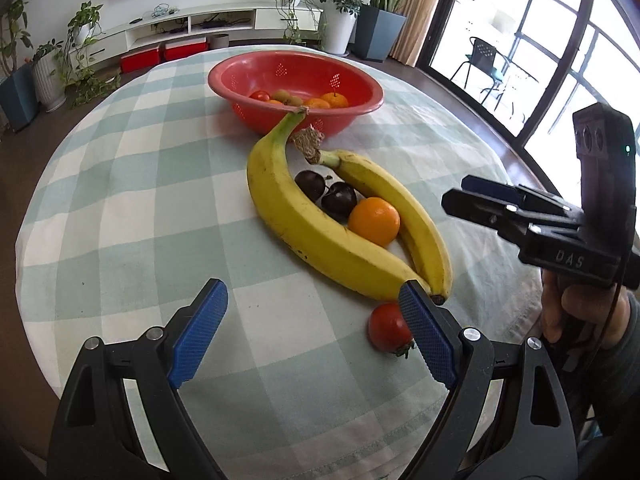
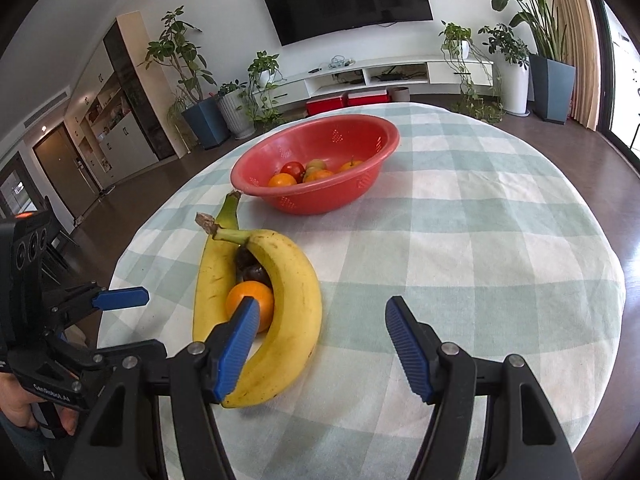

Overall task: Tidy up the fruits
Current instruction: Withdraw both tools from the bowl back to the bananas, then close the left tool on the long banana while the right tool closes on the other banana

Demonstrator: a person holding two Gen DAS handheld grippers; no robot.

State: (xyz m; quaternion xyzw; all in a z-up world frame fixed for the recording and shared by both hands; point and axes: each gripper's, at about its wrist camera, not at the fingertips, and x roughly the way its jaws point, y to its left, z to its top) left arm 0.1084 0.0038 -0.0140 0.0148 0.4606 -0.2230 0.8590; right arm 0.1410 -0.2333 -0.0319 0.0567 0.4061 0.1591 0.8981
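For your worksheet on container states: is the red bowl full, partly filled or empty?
Partly filled: the red bowl holds a few fruits at its bottom, walls bare above them.

My left camera sits low behind my left tongs (image 1: pixel 312 332), looking forward and down across the desk (image 1: pixel 132 184) toward the bowl (image 1: pixel 296 92) and the TV wall beyond. It is close to the bananas (image 1: pixel 320 224), which fill the middle of its view. My right tongs (image 1: pixel 464 196) enter at its right edge.

My right camera looks along my right tongs (image 2: pixel 320 344) from further right, facing the same wall, with the bananas (image 2: pixel 288 304) near at lower left and my left tongs (image 2: pixel 132 297) at its left edge.

Both views share the bananas, orange (image 1: pixel 374 221), bowl, checked cloth and TV wall.
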